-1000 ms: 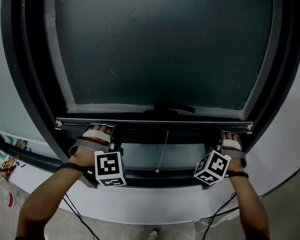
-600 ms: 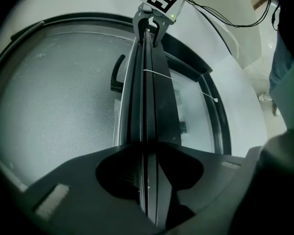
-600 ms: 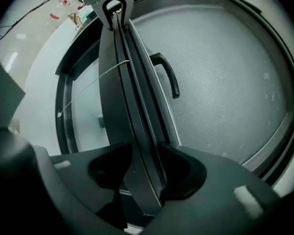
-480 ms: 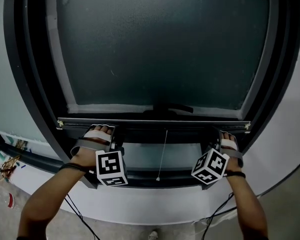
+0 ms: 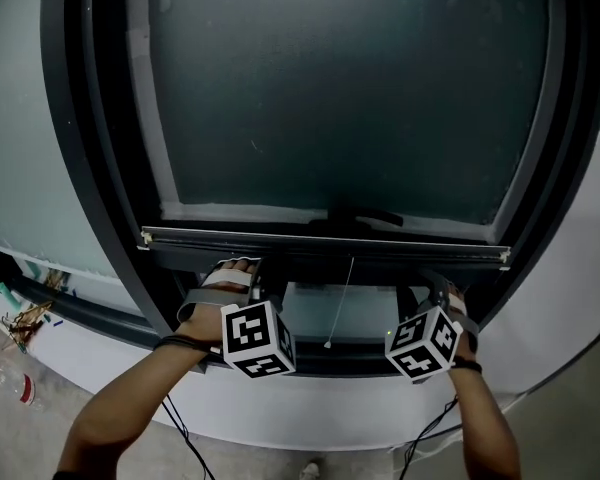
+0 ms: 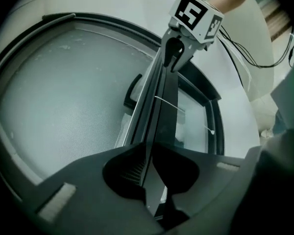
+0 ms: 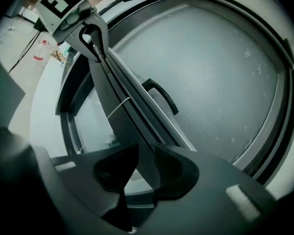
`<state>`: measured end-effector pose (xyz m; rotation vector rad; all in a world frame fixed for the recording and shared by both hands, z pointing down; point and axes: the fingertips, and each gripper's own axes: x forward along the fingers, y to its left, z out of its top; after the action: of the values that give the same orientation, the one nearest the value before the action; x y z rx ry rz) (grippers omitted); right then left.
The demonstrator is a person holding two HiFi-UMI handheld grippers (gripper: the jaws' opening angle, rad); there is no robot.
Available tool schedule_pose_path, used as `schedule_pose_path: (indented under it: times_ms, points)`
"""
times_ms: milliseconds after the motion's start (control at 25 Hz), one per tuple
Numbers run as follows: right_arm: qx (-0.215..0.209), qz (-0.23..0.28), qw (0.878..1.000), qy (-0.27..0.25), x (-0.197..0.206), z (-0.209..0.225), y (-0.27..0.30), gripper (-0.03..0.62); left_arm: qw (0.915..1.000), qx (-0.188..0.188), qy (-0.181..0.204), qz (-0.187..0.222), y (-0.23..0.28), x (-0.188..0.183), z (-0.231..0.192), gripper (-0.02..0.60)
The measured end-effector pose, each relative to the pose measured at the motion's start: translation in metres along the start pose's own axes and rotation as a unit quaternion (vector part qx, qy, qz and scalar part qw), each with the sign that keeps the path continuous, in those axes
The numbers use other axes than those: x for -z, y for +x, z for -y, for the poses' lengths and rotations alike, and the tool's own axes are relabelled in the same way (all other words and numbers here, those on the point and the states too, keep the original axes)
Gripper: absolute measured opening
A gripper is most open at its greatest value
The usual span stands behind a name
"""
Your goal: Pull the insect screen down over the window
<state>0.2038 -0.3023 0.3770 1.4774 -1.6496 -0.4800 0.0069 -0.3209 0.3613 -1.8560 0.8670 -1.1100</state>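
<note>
The insect screen's bottom bar [image 5: 325,240], low in the frame, is clamped by the left gripper [image 6: 148,168] and right gripper [image 7: 146,163], jaws just closed on it, both forearms stretched forward.

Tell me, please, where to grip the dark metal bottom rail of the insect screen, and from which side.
Grip the dark metal bottom rail near both ends, coming from below on the room side. It is long, thin and level, so two spaced holds should keep it from tilting.
</note>
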Motion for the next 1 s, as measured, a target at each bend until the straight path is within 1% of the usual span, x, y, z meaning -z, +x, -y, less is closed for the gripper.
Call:
schedule_pose_path:
  times_ms: [160, 280, 400, 440, 520, 600, 760, 840, 920, 1000]
  points:
    - [-0.03, 0.024, 0.997, 0.065, -0.016, -0.022, -0.019, 0.08, 0.9987, -0.009, -0.047, 0.02, -0.018, -0.011, 0.007, 0.051]
    - [-0.047, 0.038, 0.993, 0.105, -0.027, -0.037, -0.034, 0.066, 0.9939, -0.001, -0.104, 0.037, -0.035, -0.017, 0.013, 0.04]
    - [-0.053, 0.054, 0.987, 0.139, -0.039, -0.048, -0.052, 0.045, 0.9841, 0.001, -0.169, 0.054, -0.054, -0.021, 0.017, 0.029]
    - [-0.057, 0.062, 0.984, 0.156, -0.044, -0.051, -0.058, 0.024, 0.9805, 0.0, -0.187, 0.06, -0.061, -0.023, 0.02, 0.026]
    - [-0.068, 0.078, 0.976, 0.191, -0.053, -0.06, -0.071, 0.012, 0.9729, 0.001, -0.22, 0.073, -0.075, -0.026, 0.027, 0.021]
    - [-0.075, 0.089, 0.971, 0.211, -0.062, -0.069, -0.083, 0.009, 0.9652, 0.008, -0.247, 0.086, -0.087, -0.031, 0.037, 0.02]
    - [-0.082, 0.105, 0.961, 0.243, -0.071, -0.086, -0.105, 0.006, 0.9469, 0.024, -0.302, 0.107, -0.105, -0.034, 0.056, 0.018]
    - [-0.089, 0.109, 0.954, 0.264, -0.075, -0.094, -0.115, 0.006, 0.9351, 0.03, -0.333, 0.116, -0.116, -0.03, 0.061, 0.018]
    - [-0.095, 0.116, 0.946, 0.287, -0.08, -0.102, -0.125, 0.006, 0.9188, 0.036, -0.372, 0.128, -0.128, -0.027, 0.064, 0.018]
    - [-0.102, 0.124, 0.938, 0.309, -0.084, -0.111, -0.135, 0.006, 0.9, 0.043, -0.411, 0.139, -0.138, -0.025, 0.068, 0.018]
